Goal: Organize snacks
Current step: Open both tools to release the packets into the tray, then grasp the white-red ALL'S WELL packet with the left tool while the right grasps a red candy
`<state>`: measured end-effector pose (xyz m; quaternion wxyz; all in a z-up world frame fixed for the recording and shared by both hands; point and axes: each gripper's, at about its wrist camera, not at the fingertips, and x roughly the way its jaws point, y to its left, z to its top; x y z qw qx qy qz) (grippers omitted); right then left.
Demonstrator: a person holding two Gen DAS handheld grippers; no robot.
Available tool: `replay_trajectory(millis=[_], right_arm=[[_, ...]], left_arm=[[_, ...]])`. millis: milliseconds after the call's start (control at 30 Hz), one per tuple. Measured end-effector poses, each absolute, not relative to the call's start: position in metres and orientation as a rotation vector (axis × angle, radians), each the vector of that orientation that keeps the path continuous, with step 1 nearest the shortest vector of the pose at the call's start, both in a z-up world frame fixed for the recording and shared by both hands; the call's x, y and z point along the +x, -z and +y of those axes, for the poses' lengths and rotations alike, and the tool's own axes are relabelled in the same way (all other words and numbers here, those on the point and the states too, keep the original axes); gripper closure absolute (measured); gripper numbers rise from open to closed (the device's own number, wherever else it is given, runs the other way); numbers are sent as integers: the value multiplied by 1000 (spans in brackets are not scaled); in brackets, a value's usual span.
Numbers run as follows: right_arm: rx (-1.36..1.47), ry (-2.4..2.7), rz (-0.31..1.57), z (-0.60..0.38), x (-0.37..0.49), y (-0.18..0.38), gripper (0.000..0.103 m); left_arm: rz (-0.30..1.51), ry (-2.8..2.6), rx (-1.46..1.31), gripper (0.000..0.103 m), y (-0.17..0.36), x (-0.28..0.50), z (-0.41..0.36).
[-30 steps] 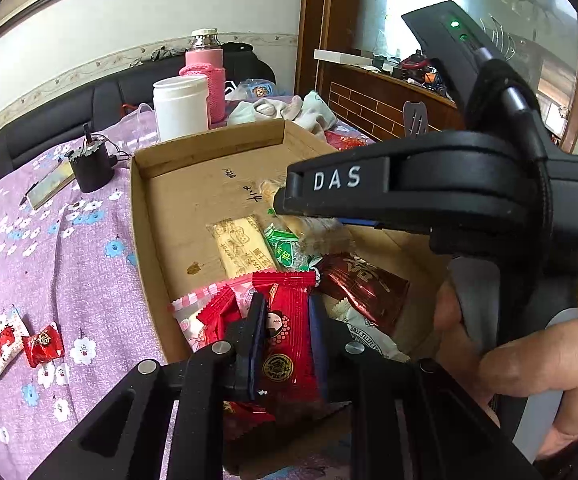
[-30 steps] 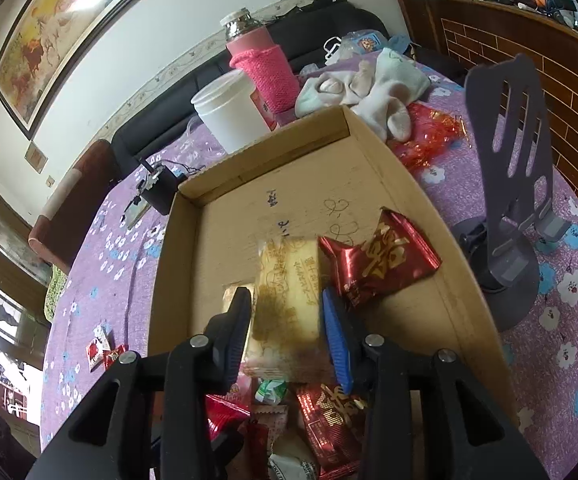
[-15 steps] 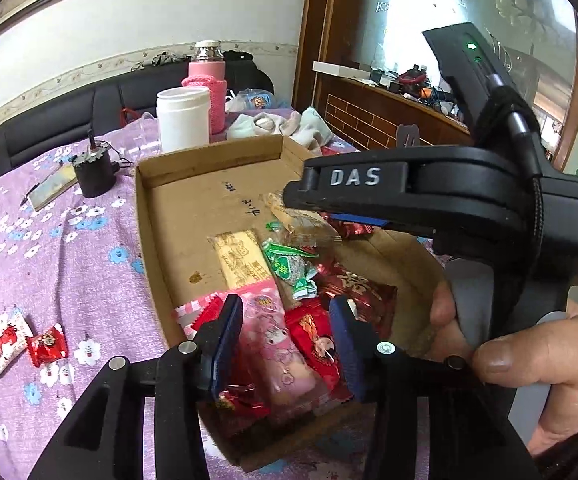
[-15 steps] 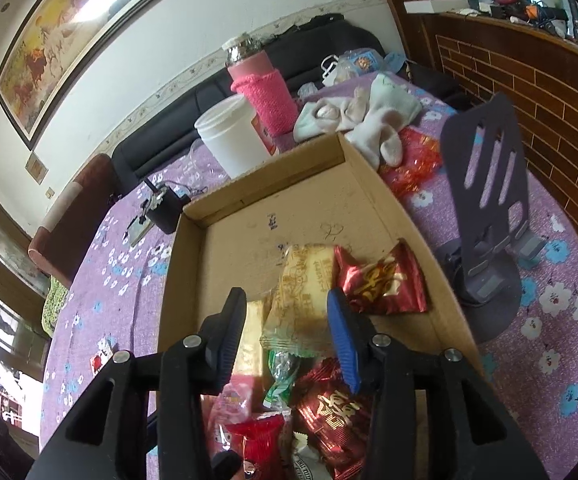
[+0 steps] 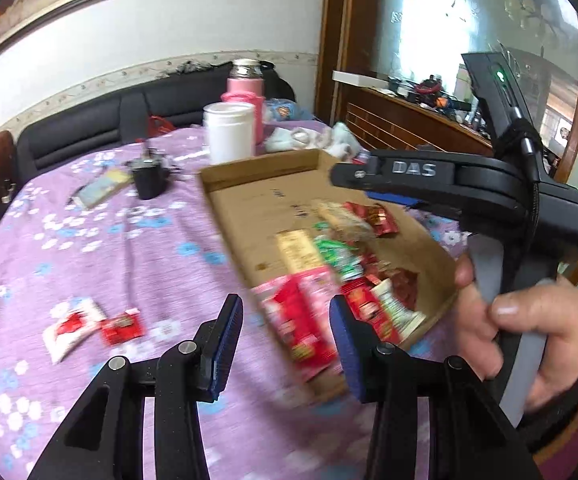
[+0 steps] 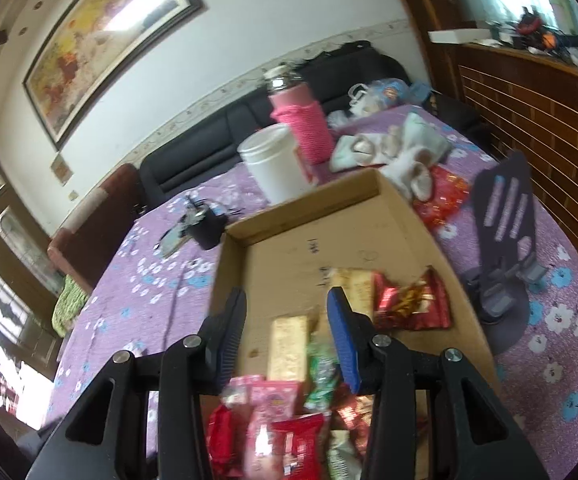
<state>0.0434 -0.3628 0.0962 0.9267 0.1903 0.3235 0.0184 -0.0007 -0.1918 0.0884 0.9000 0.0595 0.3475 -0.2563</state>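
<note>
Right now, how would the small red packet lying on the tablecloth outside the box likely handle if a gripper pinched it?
The small red packet looks crinkly and thin, so probably light and floppy. Lying flat on the tablecloth, its glossy wrap may slip between pads.

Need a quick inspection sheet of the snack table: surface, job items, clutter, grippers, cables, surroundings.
Surface: purple floral tablecloth.
Job's things: cardboard tray holding mixed snack packets; two loose packets lie on the cloth outside it.
Clutter: white jar, pink bottle, phone stand, socks.
Grippers: left hand-held gripper and right hand-held gripper open, holding nothing.
Cables: nothing seen.
Surroundings: black sofa, framed painting.
</note>
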Motion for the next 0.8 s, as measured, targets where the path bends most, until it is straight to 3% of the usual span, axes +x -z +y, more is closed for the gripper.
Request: replay_trajectory(millis=[133, 200, 400, 800], right_arm=[[341, -123, 642, -338, 40, -103, 62], [318, -178, 639, -323, 38, -104, 62], [269, -380, 682, -270, 36, -101, 58], [268, -445, 824, -222, 36, -80, 57]], left_arm=[[693, 444, 127, 52, -95, 4, -141], [685, 390, 114, 44, -99, 15, -111], [748, 287, 25, 41, -91, 76, -40], [875, 393, -16, 41, -32, 120, -31]])
